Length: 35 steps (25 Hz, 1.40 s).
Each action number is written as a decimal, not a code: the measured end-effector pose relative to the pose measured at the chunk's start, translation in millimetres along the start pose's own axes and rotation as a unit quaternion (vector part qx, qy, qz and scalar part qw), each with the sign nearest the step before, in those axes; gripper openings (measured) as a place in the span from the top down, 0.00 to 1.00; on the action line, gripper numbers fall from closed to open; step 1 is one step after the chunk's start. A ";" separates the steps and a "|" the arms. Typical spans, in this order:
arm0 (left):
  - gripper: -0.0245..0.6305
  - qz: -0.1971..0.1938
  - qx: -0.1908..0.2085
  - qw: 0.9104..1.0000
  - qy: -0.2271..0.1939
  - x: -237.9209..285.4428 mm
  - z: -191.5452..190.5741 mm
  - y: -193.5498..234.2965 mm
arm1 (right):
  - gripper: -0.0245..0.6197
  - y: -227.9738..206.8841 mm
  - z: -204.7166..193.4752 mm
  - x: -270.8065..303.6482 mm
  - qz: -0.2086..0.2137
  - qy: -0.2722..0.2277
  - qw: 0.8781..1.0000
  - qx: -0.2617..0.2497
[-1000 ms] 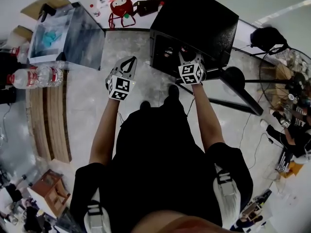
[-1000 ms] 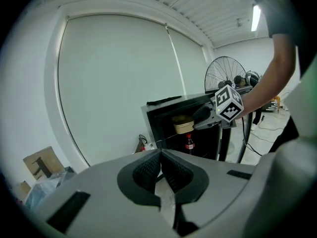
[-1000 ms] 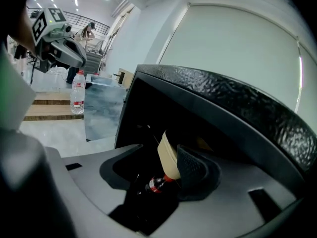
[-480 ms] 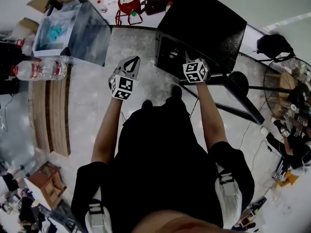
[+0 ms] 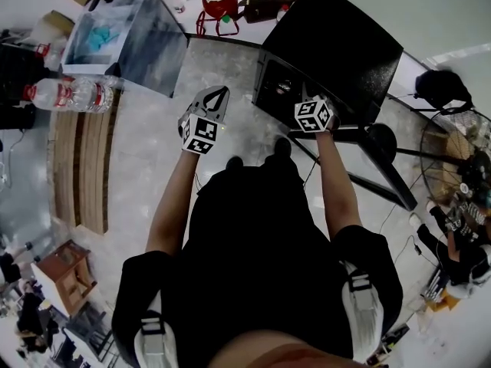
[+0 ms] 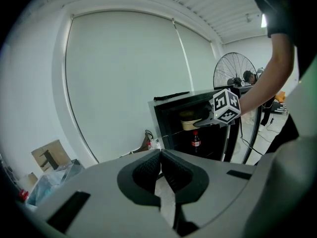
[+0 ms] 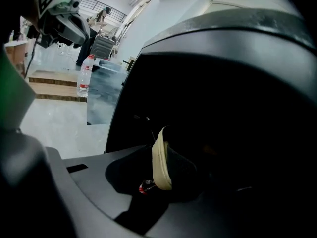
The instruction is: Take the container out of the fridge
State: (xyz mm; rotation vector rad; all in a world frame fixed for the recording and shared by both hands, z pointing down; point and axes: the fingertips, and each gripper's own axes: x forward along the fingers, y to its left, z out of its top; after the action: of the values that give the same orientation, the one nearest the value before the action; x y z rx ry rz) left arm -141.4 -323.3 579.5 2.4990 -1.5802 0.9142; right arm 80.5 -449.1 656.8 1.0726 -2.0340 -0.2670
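Head view: a person in black stands at an open fridge (image 5: 330, 44) with a gripper in each hand.
Over at ten o'clock a water bottle (image 5: 73, 94) stands on a wooden step (image 5: 77, 167). Nearer the middle, at about eleven o'clock from the person, the left gripper (image 5: 216, 96) hangs over the pale floor (image 5: 146, 152), well apart from the fridge; its own view shows the ribbed pads (image 6: 148, 170) pressed together with nothing between them. At one o'clock the right gripper (image 5: 307, 102) reaches into the fridge's dark opening. Its own view shows the jaws nipped onto the rim of the cream container (image 7: 159, 155). From the left gripper view the container sits on the upper shelf, and a red-labelled bottle (image 6: 196, 139) stands on the level below it.
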 end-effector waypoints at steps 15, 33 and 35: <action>0.93 0.003 0.001 1.000 -0.009 -10.9 2.9 -3.1 | 0.92 15.2 4.4 -11.7 0.025 -0.005 1.000 0.007; 0.93 -0.015 0.011 1.000 -0.018 -36.5 -9.2 -5.2 | 0.92 47.8 11.7 -37.8 0.028 0.000 1.000 0.008; 0.93 -0.022 0.011 0.999 -0.021 -37.8 -10.9 -8.3 | 0.92 50.9 11.9 -41.3 0.026 0.002 1.000 0.011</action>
State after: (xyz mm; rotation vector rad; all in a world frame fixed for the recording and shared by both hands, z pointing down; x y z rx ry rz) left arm -150.8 -284.9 571.8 2.5719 -1.5296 0.8840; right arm 54.3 -388.0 652.0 1.0323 -2.0625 -0.2153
